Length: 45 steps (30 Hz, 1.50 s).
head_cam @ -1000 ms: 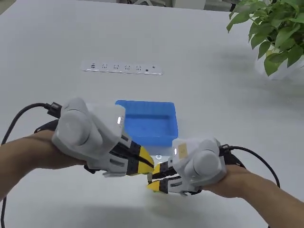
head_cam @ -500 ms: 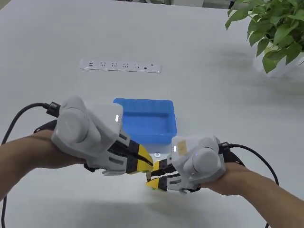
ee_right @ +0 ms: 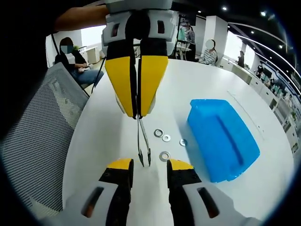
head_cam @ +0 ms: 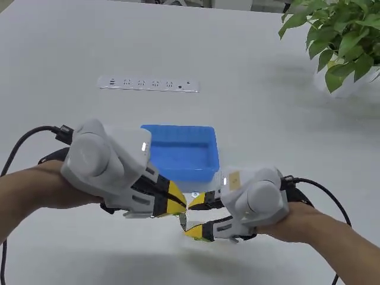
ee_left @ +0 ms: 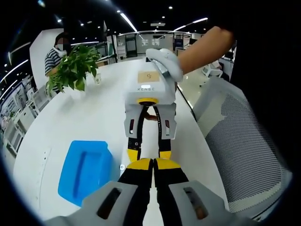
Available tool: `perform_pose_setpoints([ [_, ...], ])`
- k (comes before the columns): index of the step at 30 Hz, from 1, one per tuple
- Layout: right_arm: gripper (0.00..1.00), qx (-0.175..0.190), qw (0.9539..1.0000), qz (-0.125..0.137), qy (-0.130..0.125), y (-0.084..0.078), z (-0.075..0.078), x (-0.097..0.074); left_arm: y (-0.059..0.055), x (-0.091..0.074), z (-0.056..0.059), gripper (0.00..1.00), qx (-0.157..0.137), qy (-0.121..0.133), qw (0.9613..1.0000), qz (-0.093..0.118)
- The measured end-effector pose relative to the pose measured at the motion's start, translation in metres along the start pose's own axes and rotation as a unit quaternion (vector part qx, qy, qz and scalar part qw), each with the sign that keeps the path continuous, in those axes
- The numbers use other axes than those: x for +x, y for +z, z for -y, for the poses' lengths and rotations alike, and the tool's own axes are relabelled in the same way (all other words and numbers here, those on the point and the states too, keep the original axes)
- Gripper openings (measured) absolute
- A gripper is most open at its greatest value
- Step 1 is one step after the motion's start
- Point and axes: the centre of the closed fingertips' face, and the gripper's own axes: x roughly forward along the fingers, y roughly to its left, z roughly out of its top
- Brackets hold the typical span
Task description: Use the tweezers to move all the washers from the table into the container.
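The white desk [head_cam: 267, 130] is carrying every item on record. A potted plant [head_cam: 335, 35] is standing at 2 o'clock in the head view. The blue container [head_cam: 180, 151] is sitting upright near mid-desk, directly at 12 o'clock from both grippers. A white power strip [head_cam: 148, 84] is lying beyond it, at 11 o'clock.

The left tongs [head_cam: 173, 200] are pressing closed on the tweezers [ee_right: 143, 141]. In the right gripper view the tweezers are pointing down toward 6 o'clock, their two tips standing slightly apart. The right tongs [head_cam: 195, 218] are standing open, gripping nothing, and are facing the left tongs nose to nose.

Four washers [ee_right: 166, 138] are lying flat on the desk, outside the container, between it and the tweezers. In the right gripper view the nearest washer is lying just beside the tweezer tips, at their 3 o'clock. Contact between the tips and that washer cannot be confirmed.
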Motion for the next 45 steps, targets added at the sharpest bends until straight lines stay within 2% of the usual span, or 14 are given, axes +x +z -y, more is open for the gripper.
perform_pose_setpoints([
  [11,0.45,0.043,0.9980,0.014,-0.044,-0.001,0.008,-0.021,-0.004,-0.003,0.000,0.05,-0.002,-0.002,0.9999,-0.010],
  [16,0.51,0.066,0.9953,0.024,-0.067,-0.003,0.013,-0.031,-0.005,-0.004,-0.001,0.05,0.001,-0.003,0.9999,-0.016],
  [19,0.59,0.084,0.9920,0.032,-0.088,-0.006,0.018,-0.037,-0.006,-0.005,-0.001,0.05,0.004,-0.005,0.9998,-0.019],
  [24,0.68,0.105,0.9878,0.040,-0.108,-0.010,0.022,-0.044,-0.006,-0.006,-0.003,0.05,0.007,-0.006,0.9997,-0.023],
  [29,0.73,0.117,0.9854,0.041,-0.117,-0.014,0.023,-0.048,-0.004,-0.008,-0.005,0.05,0.010,-0.006,0.9996,-0.024],
  [34,0.80,0.132,0.9818,0.058,-0.124,-0.013,0.024,-0.053,-0.003,-0.011,-0.007,0.05,0.012,-0.005,0.9995,-0.027],
  [41,0.91,0.136,0.9795,0.074,-0.129,-0.012,0.025,-0.054,-0.004,-0.014,-0.012,0.05,0.016,-0.003,0.9994,-0.032],
  [45,0.93,0.136,0.9791,0.080,-0.128,-0.010,0.024,-0.054,-0.005,-0.016,-0.014,0.05,0.015,0.000,0.9993,-0.034],
])
